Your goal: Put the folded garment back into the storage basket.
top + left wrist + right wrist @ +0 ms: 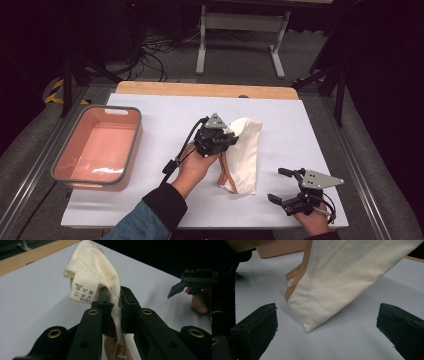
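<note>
A: Starting at the left of the high view?

B: A pink tub with a grey rim point(134, 145) sits at the left edge of the white table sheet point(165, 112), hollow side up. There is bare sheet between it and the middle of the frame.

A: And the middle?

B: The left gripper point(220, 140) is clenched on a cream cloth bag point(245, 150). In the left gripper view its jaws pinch a stitched hem of the bag point(95, 267), with a care label point(83, 288) hanging just beside them. The bag's lower end with tan straps point(227, 177) lies toward the near edge of the sheet.

A: The right side?

B: The right gripper point(282, 186) sits at the lower right, apart from the bag, jaws released and spread wide. In its own view the bag's lower corner point(309, 327) touches the sheet between the jaws, with open sheet on either side.
</note>
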Available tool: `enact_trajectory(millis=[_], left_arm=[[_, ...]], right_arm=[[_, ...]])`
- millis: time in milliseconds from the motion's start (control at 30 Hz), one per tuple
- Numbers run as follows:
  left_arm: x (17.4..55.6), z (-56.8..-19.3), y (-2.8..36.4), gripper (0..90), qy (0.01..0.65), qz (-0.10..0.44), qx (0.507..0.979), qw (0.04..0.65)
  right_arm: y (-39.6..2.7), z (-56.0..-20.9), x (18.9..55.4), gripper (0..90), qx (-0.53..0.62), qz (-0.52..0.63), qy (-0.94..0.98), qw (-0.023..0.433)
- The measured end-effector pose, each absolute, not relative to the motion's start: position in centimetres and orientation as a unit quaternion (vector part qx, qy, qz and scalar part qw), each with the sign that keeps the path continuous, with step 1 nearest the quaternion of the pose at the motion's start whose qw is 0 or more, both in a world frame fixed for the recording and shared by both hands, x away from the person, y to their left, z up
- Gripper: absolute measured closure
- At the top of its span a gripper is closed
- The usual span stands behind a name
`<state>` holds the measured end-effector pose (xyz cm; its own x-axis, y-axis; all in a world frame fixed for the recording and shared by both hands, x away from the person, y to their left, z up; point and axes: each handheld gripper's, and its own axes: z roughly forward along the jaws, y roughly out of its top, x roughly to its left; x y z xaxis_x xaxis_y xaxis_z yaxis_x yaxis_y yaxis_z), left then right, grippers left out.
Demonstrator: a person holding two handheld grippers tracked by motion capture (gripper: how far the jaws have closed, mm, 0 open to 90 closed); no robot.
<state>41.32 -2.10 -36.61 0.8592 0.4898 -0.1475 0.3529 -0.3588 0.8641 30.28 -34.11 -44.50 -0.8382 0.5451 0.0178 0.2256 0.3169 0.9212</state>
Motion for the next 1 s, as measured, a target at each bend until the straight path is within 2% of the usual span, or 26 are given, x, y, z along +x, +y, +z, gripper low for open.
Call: enact_trajectory(millis=[567,1000], left_arm=[[39.7,-32.5,0.1,81.2,0.231,0.089,0.797,0.551],[38.7,-30.0,4.0,81.2,0.237,0.11,0.782,0.566]], right_arm=[[-34.0,-44.5,30.3,3.9,0.241,0.531,0.799,0.149],[-34.0,-44.6,30.3,3.9,0.243,0.531,0.798,0.148]])
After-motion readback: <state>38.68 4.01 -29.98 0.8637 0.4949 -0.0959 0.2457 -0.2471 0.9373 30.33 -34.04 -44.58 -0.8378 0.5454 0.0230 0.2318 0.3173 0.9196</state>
